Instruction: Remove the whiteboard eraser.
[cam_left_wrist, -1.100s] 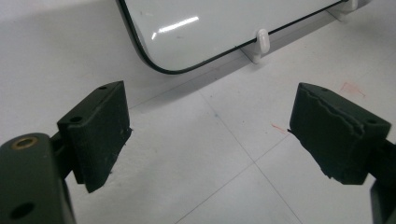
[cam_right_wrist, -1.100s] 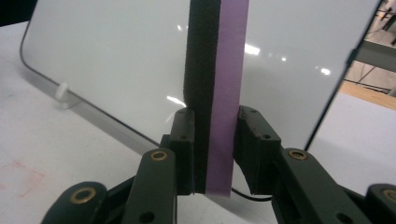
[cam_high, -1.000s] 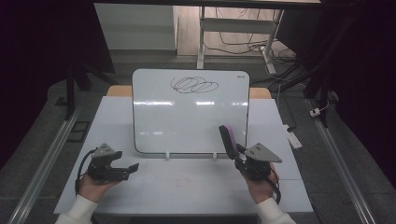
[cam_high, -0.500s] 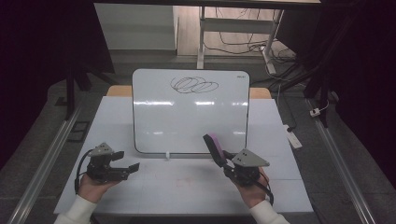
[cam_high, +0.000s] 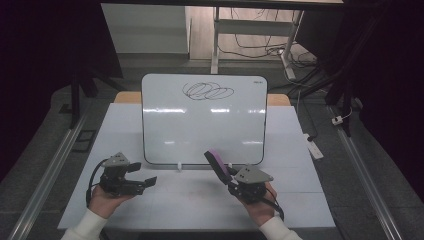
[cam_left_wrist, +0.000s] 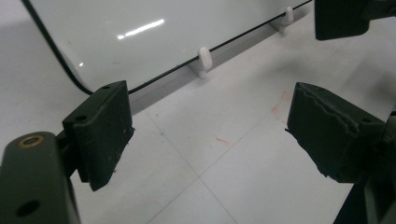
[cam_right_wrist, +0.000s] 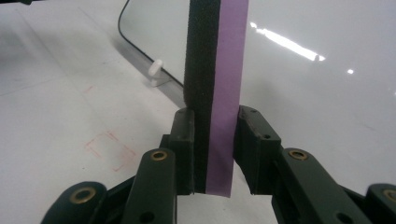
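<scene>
In the high view, a whiteboard is seen propped upright on a white table, held by two small white clips at its lower edge. A black looping scribble is drawn near the top of the whiteboard. The left gripper is held in a hand in front of the whiteboard's lower left corner, with its jaws spread and nothing between them. The right gripper is held in front of the whiteboard's lower right part, and an eraser, purple on one face and black on the other, is gripped in it. The eraser is tilted up and toward the whiteboard, with its tip just before the lower edge.

In the left gripper view, the two black jaws are seen wide apart and released over the table. The whiteboard's lower edge and a clip are seen beyond them, and faint red marks are seen on the table in front of the whiteboard.

In the right gripper view, the eraser is clenched between the jaws, standing straight up from them, black felt on the left and purple on the right. The whiteboard is seen close behind it, and a red outline is marked on the table beside it.
</scene>
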